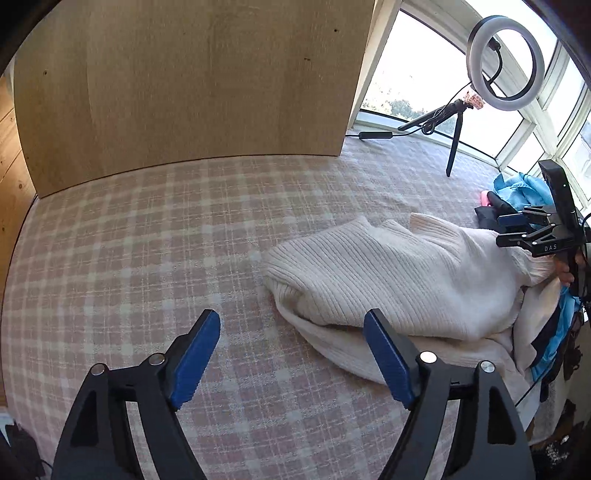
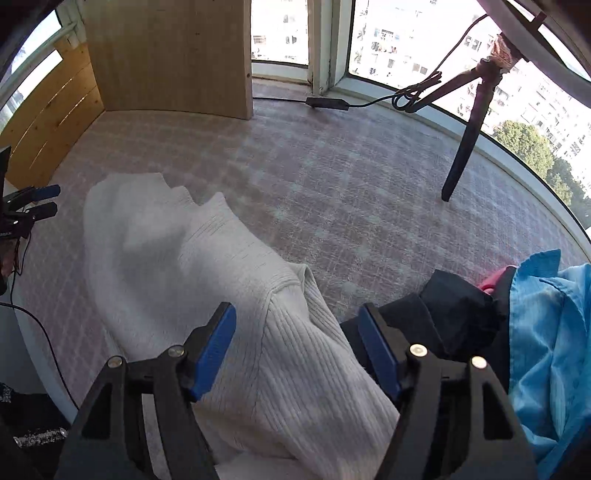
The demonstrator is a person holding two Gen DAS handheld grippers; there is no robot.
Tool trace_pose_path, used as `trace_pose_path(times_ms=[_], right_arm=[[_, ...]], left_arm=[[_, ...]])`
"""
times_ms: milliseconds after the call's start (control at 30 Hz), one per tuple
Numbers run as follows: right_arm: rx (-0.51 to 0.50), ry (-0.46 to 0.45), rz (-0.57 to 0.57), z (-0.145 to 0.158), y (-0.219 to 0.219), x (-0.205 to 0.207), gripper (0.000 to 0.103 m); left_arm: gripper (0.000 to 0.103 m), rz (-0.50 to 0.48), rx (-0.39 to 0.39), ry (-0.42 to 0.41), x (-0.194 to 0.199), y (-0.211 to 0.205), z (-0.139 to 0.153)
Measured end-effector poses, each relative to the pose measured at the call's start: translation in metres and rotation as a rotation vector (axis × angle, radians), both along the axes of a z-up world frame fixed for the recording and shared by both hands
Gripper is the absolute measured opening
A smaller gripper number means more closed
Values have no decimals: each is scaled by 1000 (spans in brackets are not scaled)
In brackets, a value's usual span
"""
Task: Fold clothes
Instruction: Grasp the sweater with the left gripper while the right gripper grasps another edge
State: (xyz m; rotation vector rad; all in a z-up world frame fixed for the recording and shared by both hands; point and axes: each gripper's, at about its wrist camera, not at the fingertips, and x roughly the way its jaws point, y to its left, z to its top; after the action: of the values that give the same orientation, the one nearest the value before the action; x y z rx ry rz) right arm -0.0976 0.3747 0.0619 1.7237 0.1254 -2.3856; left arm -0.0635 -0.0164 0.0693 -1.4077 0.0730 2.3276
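On pink-checked bedcover [image 1: 147, 240]: cream ribbed-knit sweater [image 1: 388, 280]; "DAS"-marked right gripper [image 2: 297, 354] and left gripper [image 1: 291, 354], both spread, empty.

Both grippers point steeply downward. The left gripper [image 1: 291, 354] has its jaws spread wide (nothing between them), and the right gripper [image 2: 297, 347] likewise gapes, gripping nothing.

Ring light [image 2: 532, 22] cropped top edge; blue garment [image 2: 546, 350] cut right.
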Motion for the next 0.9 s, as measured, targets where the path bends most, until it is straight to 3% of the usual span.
trace_pose_path(times_ms=[100, 167, 200, 300, 400, 467, 533, 667, 767, 900], right_arm=[[-54, -79, 36, -34, -8, -23, 66], [-111, -59, 58, -31, -11, -16, 23], [-117, -39, 73, -26, -14, -10, 11], [-126, 29, 103, -2, -17, 14, 10], [-175, 114, 93, 35, -4, 67, 10], [-207, 54, 136, 34, -6, 105, 11], [-156, -69, 183, 12, -15, 133, 11], [-116, -121, 110, -2, -4, 157, 20], [-202, -37, 9, 20, 19, 152, 34], [-165, 16, 7, 31, 28, 136, 41]], left_arm=[[80, -46, -4, -25, -14, 7, -14], [78, -71, -9, -53, -22, 13, -24], [78, -83, -15, -51, -23, 16, -23], [77, -125, 4, -29, -17, 20, -11], [79, -207, 22, 7, -9, 25, 6], [79, -262, 6, 39, -7, 30, 10], [79, -286, 26, 24, -16, 35, 11], [79, -363, 76, -3, -39, 53, 11], [79, -429, 83, -84, -61, 72, -4], [80, -395, 107, -239, -81, 82, -44]])
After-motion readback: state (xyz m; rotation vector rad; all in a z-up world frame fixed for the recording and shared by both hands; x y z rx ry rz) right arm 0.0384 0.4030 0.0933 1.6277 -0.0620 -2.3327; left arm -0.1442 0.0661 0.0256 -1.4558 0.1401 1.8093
